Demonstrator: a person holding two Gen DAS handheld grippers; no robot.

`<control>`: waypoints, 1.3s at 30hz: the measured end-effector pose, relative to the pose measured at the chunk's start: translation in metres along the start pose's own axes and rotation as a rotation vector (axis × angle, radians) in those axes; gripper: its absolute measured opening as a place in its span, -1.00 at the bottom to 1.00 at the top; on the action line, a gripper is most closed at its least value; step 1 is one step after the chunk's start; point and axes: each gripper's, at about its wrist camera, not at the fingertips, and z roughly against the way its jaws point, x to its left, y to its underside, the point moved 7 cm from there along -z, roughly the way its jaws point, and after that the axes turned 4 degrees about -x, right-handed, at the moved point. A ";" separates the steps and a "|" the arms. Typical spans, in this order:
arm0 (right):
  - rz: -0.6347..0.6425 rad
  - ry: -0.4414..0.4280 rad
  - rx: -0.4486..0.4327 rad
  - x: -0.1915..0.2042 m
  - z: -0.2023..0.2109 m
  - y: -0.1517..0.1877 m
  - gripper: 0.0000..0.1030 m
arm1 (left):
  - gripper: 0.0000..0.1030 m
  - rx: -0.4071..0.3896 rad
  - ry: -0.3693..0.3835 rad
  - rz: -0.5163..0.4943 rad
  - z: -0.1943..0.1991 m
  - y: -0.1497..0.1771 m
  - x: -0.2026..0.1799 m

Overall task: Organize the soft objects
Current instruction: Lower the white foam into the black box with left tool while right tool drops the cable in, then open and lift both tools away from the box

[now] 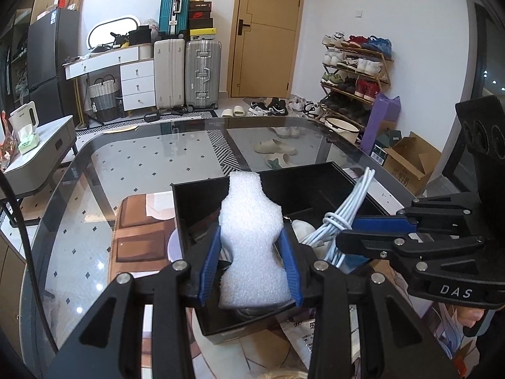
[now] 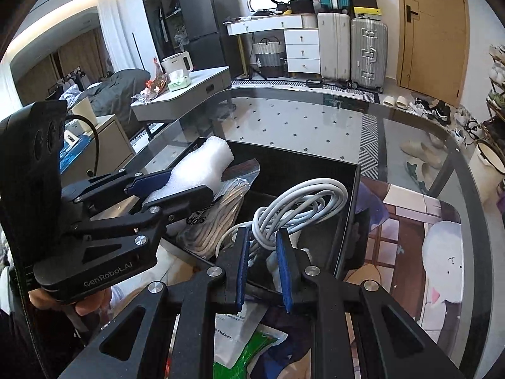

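Observation:
My left gripper (image 1: 251, 237) is shut on a white foam piece (image 1: 252, 237) and holds it over the left part of a black box (image 1: 202, 189) on the glass table. From the right wrist view the same gripper (image 2: 176, 183) squeezes the foam (image 2: 202, 164) above the box (image 2: 350, 221). My right gripper (image 2: 262, 243) is shut on a coiled white cable (image 2: 300, 205) over the box's right part; in the left wrist view this gripper (image 1: 341, 230) pinches the cable (image 1: 344, 218). A clear bag of socks (image 2: 217, 224) lies inside the box.
An illustrated desk mat (image 2: 426, 252) lies under the box on the glass table (image 2: 300, 120). Printed packets (image 2: 249, 347) lie at the table's near edge. A grey side table (image 1: 38, 148) stands to the left. Suitcases, drawers and a shoe rack (image 1: 356, 72) stand far behind.

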 end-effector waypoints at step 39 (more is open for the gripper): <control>-0.069 0.060 -0.094 -0.003 0.058 0.076 0.99 | 1.00 -0.055 -0.093 0.102 0.078 0.052 0.009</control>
